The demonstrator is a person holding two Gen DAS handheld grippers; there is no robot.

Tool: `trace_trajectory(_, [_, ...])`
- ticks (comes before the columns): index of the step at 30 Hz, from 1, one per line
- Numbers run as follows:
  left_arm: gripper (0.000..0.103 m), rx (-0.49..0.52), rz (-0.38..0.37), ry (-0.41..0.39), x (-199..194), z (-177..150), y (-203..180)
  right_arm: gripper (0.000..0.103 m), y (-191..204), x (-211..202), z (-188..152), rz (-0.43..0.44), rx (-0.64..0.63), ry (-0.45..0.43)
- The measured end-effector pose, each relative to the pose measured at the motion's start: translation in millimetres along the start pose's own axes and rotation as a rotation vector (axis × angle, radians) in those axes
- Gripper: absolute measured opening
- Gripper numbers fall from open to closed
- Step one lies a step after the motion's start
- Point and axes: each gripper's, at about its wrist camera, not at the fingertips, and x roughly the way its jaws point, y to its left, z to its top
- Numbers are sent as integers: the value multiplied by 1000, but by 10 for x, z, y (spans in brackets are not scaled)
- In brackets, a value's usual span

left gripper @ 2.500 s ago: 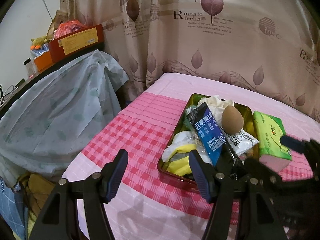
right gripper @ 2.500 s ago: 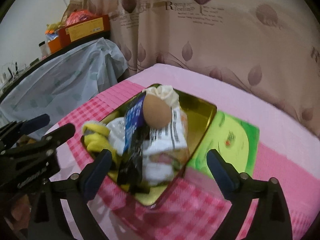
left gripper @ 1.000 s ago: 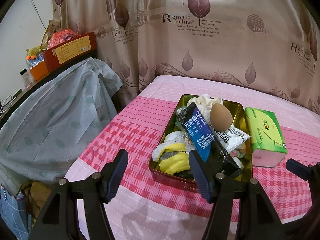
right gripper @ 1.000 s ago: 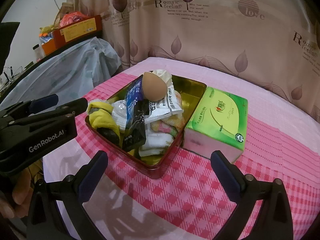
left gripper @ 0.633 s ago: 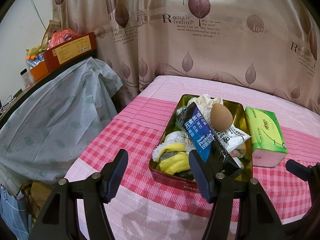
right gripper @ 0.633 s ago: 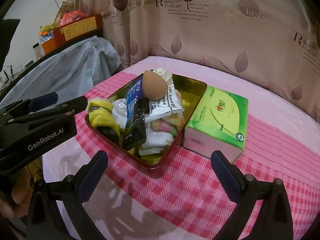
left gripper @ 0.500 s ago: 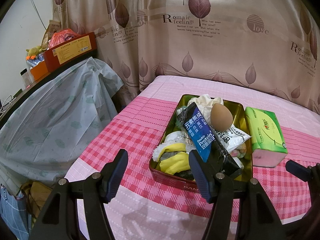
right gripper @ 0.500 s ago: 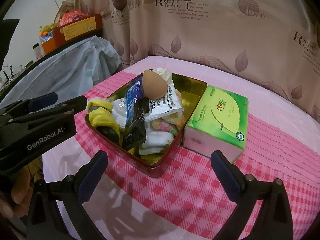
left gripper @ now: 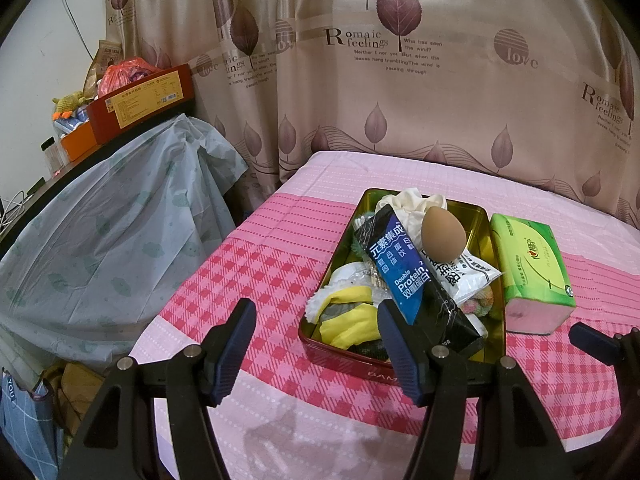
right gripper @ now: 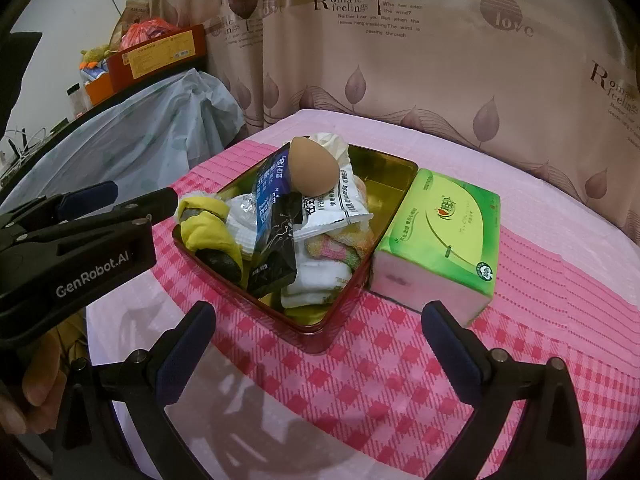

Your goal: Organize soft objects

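A gold-lined red tin on the pink checked cloth holds a pile: a brown egg-shaped sponge on top, a blue-black protein packet, a white snack packet, yellow cloth and small towels. A green tissue pack lies right of the tin. My left gripper is open and empty before the tin's near left corner. My right gripper is open and empty before the tin's near corner.
The table is small, with its edges close to the tin at left and front. A plastic-covered piece of furniture stands to the left, with boxes on top. A leaf-print curtain hangs right behind the table.
Since 2.5 s ago both grippers have pulled back from the tin, so it looks smaller and farther. Over the last second nothing has moved.
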Motion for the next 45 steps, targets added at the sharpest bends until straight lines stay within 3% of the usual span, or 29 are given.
trace_trajectory(45, [65, 14, -3, 4, -14, 8, -3, 102, 67, 22, -63, 5, -2, 24])
